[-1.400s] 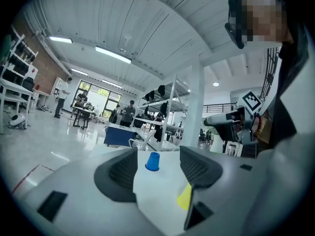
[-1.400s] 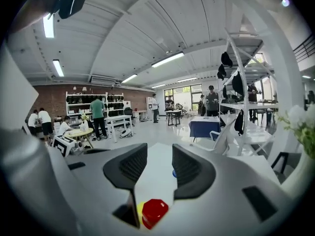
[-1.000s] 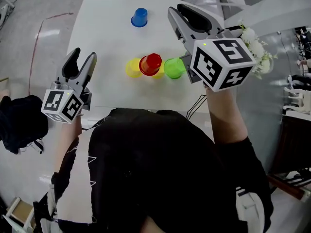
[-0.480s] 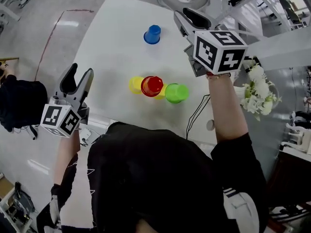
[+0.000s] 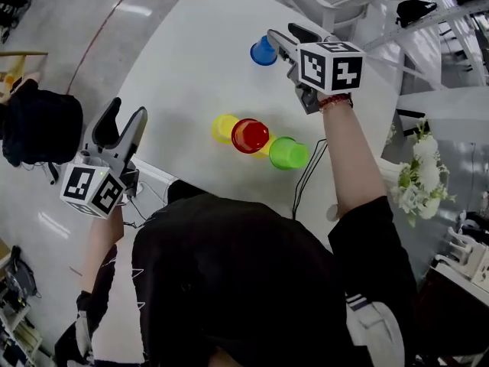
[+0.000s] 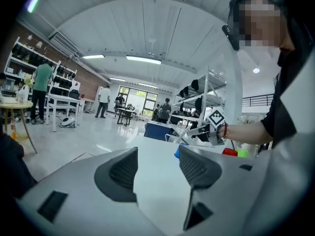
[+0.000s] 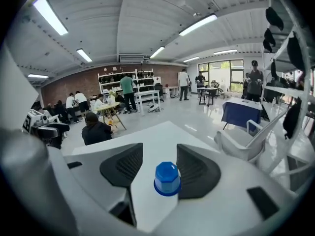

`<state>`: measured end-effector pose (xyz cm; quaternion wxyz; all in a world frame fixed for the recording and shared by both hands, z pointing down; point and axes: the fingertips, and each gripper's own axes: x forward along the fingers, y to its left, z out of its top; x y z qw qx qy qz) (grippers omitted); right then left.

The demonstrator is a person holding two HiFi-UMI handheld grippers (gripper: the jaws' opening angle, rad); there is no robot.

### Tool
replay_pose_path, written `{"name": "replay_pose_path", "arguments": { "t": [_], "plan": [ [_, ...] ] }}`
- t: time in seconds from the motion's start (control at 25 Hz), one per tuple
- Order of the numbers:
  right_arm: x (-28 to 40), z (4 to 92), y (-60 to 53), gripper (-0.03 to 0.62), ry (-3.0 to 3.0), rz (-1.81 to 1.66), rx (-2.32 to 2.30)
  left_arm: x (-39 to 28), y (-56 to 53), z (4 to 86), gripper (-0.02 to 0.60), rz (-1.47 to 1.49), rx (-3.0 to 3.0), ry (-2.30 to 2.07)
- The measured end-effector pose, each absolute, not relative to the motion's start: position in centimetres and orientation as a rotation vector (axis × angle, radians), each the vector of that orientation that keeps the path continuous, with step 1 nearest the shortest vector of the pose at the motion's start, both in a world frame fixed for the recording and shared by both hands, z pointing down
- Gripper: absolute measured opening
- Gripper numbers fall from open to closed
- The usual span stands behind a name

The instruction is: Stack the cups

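Opening right gripper [image 5: 283, 31] — blue cup [image 5: 263, 51] in line with jaws, ungripped.

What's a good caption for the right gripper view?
Right gripper opening its jaws, with an upside-down blue cup between them, not gripped, on the white table.

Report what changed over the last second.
The right gripper advanced across the white table to the blue plastic cup, which now sits framed by its opening jaws, not gripped. Nothing was picked up or released. The left gripper stayed low, open and empty; the red cup, yellow cup and green cup kept their cluster.
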<state>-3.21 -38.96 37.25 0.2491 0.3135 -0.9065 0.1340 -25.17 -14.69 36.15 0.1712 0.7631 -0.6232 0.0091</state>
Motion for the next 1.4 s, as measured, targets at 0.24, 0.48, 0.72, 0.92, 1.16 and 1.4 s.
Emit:
{"name": "replay_pose_path", "arguments": {
  "t": [0.24,0.48,0.72,0.92,1.16,1.4],
  "plan": [
    [-3.6,40.8,-39.3,0.258,-2.416,0.407,0.818,-25.8,-13.5,36.5,0.27,0.049,2.129,-1.811],
    [-3.9,42.9,-39.7,0.259,-2.354,0.351,0.801,-26.2,-12.9,36.7,0.27,0.057,2.106,-1.831],
    [-3.9,45.1,-40.0,0.256,-2.31,0.382,0.812,-26.7,-12.3,37.1,0.272,0.061,2.083,-1.847],
    [-3.5,45.4,-40.3,0.233,-2.297,0.402,0.851,-27.0,-11.6,37.2,0.272,0.057,2.062,-1.859],
    [-3.3,45.4,-40.3,0.232,-2.284,0.411,0.862,-27.2,-11.1,37.2,0.272,0.049,2.057,-1.866],
    [-2.4,44.7,-40.1,0.23,-2.282,0.427,0.878,-27.2,-11.4,36.7,0.272,0.035,2.075,-1.861]
  ]
}}
